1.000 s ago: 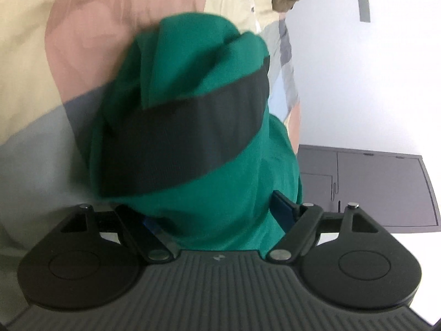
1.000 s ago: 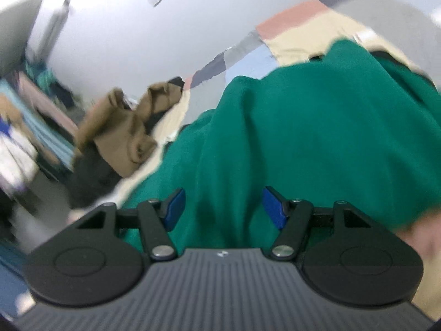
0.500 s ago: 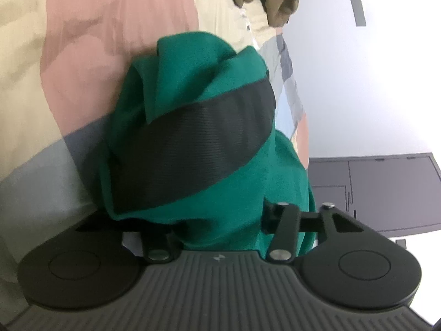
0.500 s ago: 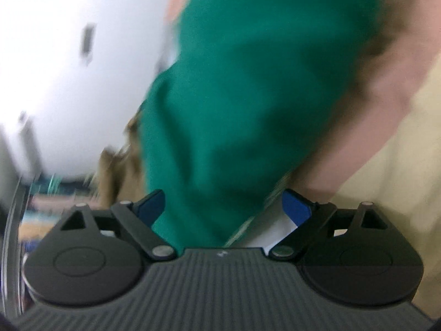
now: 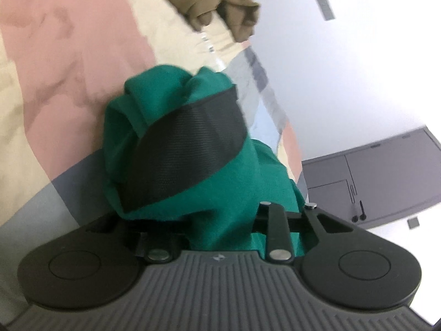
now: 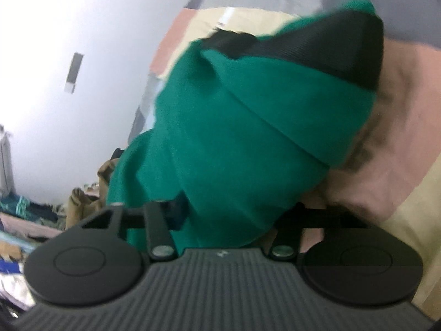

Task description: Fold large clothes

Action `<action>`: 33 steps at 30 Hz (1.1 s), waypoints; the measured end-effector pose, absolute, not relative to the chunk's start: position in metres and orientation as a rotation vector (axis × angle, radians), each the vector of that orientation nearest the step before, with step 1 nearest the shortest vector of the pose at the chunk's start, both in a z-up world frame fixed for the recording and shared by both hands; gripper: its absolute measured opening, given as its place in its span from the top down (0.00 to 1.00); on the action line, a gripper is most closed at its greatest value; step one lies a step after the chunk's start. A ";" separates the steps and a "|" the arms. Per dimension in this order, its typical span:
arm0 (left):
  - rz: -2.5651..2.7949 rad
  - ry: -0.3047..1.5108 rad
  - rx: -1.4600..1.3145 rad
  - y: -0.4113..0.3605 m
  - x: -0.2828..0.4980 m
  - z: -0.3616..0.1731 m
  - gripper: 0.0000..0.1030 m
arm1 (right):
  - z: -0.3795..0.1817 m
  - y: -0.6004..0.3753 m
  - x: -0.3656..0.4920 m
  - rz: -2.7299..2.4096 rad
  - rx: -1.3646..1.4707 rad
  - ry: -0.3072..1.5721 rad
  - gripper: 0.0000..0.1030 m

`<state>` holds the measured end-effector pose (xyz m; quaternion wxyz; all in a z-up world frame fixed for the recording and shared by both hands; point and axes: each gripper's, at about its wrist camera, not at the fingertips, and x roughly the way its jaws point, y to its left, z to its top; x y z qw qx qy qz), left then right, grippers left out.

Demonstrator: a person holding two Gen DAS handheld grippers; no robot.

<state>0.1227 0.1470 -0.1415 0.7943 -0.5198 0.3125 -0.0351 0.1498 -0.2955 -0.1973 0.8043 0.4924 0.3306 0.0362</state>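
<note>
Left wrist view: the left tool (image 5: 220,220) is clenched on a bunched fold of the green garment (image 5: 215,187). Its jaws have just been closing, and the cloth fills the gap between them and hides the fingertips. A broad black band (image 5: 187,149) runs slantwise across the garment. The garment lies heaped on the bed cover (image 5: 69,55), a patchwork of pink, cream and grey panels. A brown garment (image 5: 215,0) lies crumpled toward the far edge of the bed, well apart from the green one. A grey cabinet (image 5: 386,176) stands against the white wall beyond the bed.

Right wrist view: the right tool (image 6: 223,220) is likewise clenched on the green garment (image 6: 248,138); its jaws have just been closing, with cloth packed between them and draped over the fingertips. The black band (image 6: 344,52) shows at the garment's far end. The garment rests on the pink and cream bed cover (image 6: 408,138). The picture is blurred. Cluttered items at the left edge cannot be identified.
</note>
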 end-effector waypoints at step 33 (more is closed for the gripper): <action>-0.159 0.665 -1.102 0.160 0.059 -0.082 0.39 | -0.126 -0.292 0.050 0.274 0.889 0.614 0.41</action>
